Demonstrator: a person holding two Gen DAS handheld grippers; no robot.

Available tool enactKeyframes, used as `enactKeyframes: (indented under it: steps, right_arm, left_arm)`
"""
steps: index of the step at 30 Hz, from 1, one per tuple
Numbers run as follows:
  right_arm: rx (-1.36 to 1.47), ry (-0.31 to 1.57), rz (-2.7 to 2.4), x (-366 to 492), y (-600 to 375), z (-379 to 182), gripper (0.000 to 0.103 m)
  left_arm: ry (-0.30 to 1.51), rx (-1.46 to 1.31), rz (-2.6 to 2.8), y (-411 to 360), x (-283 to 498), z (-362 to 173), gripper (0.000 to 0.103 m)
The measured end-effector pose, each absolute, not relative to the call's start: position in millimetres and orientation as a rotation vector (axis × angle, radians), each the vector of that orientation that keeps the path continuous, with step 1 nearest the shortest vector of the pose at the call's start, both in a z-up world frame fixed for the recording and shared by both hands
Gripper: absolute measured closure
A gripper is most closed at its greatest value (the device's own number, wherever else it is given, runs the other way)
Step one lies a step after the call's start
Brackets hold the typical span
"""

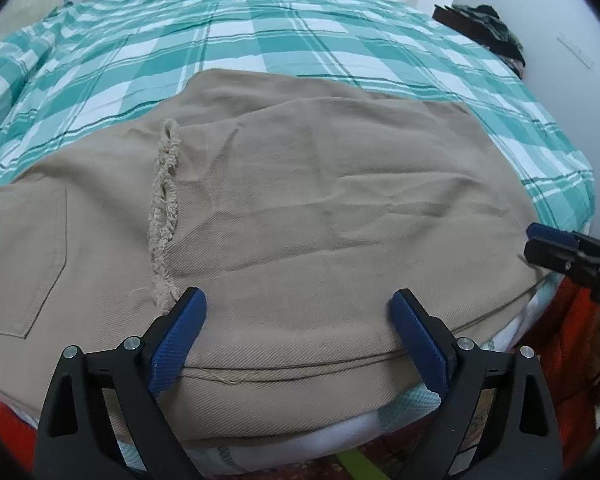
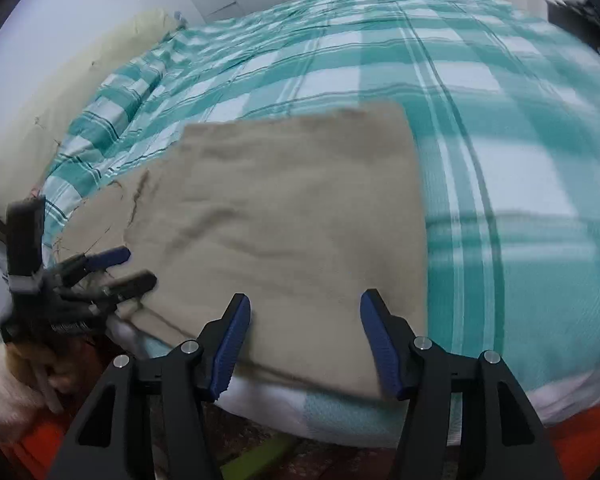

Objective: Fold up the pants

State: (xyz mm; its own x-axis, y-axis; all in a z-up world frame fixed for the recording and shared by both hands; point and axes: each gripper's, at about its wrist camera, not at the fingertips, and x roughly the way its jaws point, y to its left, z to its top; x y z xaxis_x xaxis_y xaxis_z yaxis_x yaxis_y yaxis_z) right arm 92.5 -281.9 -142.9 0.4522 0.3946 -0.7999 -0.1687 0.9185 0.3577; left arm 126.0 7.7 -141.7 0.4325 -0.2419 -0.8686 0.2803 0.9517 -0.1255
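Tan pants (image 1: pixel 300 200) lie folded flat on the near part of the bed, with a frayed hem (image 1: pixel 164 208) and a back pocket (image 1: pixel 24 260) toward the left. My left gripper (image 1: pixel 298 308) hovers open over their near edge, nothing between its blue pads. At the right edge of that view my right gripper (image 1: pixel 536 242) points in at the pants' right end. The right wrist view is blurred. There the pants (image 2: pixel 280 220) lie below my right gripper (image 2: pixel 306 304), whose fingers stand apart over the near right corner. My left gripper (image 2: pixel 140 267) shows at the left.
A teal and white plaid cover (image 1: pixel 300 40) spreads over the whole bed. A cream pillow (image 2: pixel 100 60) lies at its far left. Dark clothes (image 1: pixel 488 24) are piled beyond the far right corner. Red-orange cloth (image 1: pixel 560 340) lies below the bed's near edge. A hand (image 2: pixel 56 376) holds the left gripper.
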Motion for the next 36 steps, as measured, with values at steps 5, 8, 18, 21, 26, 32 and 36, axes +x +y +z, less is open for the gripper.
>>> enactKeyframes:
  steps: [5,8,18,21,26,32,36]
  right_arm:
    - [0.203,1.058,0.357,98.7,-271.3,-139.8,0.032]
    - [0.079,1.043,0.333,92.1,-255.5,-140.3,0.028]
    - [0.046,1.039,0.327,87.5,-254.6,-140.8,0.026]
    - [0.047,1.04,0.327,86.9,-254.3,-140.5,0.025]
    - [0.045,1.04,0.326,87.2,-254.5,-140.7,0.025]
    - [0.045,1.041,0.327,86.7,-254.3,-140.4,0.025]
    - [0.044,1.041,0.329,86.4,-254.3,-140.1,0.025]
  left_arm:
    - [1.081,0.038,-0.331,9.1,125.9,-140.5,0.009]
    - [1.08,0.041,-0.329,9.3,124.4,-140.1,0.009]
    - [1.08,0.043,-0.326,8.5,124.7,-139.9,0.009]
    - [1.081,0.043,-0.326,8.3,124.8,-139.9,0.009]
    - [1.084,0.044,-0.325,8.3,125.3,-140.3,0.009]
    - [1.082,0.046,-0.321,8.9,125.6,-140.0,0.009]
    - [1.088,0.048,-0.309,9.2,125.2,-138.8,0.009]
